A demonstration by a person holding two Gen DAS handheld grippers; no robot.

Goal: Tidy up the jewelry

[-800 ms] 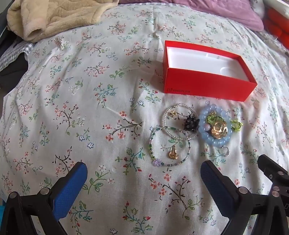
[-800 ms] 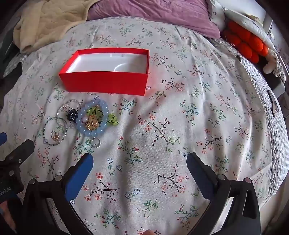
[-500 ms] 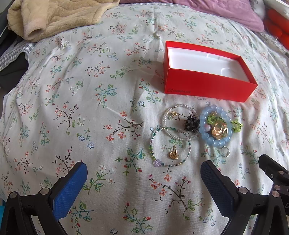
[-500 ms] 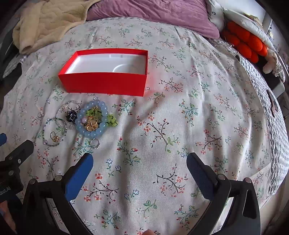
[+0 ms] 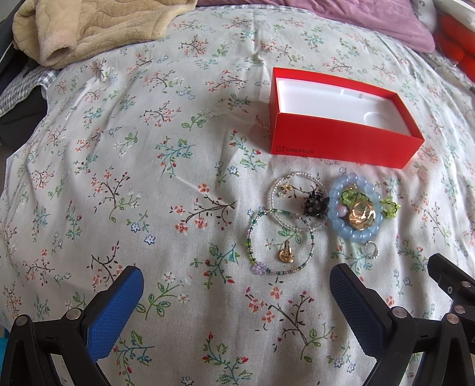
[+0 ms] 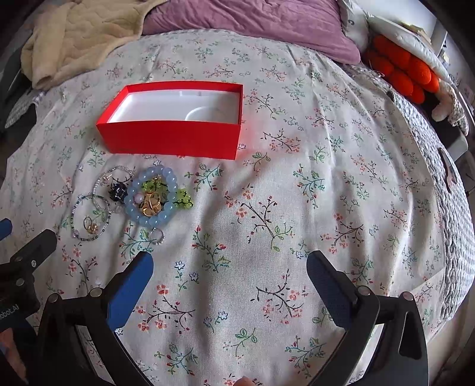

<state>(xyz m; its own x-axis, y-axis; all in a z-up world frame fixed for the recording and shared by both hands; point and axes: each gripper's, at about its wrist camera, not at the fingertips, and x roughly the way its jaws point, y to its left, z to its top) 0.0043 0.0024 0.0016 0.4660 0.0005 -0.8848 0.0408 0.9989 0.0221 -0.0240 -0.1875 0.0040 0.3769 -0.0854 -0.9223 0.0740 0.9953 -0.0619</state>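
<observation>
An open red box (image 5: pixel 341 145) (image 6: pixel 172 141) with a white, bare inside sits on the floral bedspread. In front of it lies a cluster of jewelry: a pale blue bead bracelet (image 5: pixel 337 222) (image 6: pixel 130 209) around gold pieces, a clear bead bracelet (image 5: pixel 274 190), a green thin bead bracelet (image 5: pixel 252 237) (image 6: pixel 77 231) with a gold earring (image 5: pixel 286 255) inside, a black bead cluster (image 5: pixel 316 203), green bead flowers (image 5: pixel 390 207) and a small silver ring (image 5: pixel 372 249) (image 6: pixel 157 236). My left gripper (image 5: pixel 234 276) hovers open just before the cluster. My right gripper (image 6: pixel 230 264) is open, to the right of it.
A beige blanket (image 5: pixel 89 29) is heaped at the far left and a purple pillow (image 6: pixel 252 20) lies at the far end. Orange cushions (image 6: pixel 400 71) and the bed's edge are at the right. The right gripper's black frame (image 5: pixel 451 285) shows beside the left one.
Both views have shifted only slightly; the jewelry and box lie where they were, and both grippers remain wide open.
</observation>
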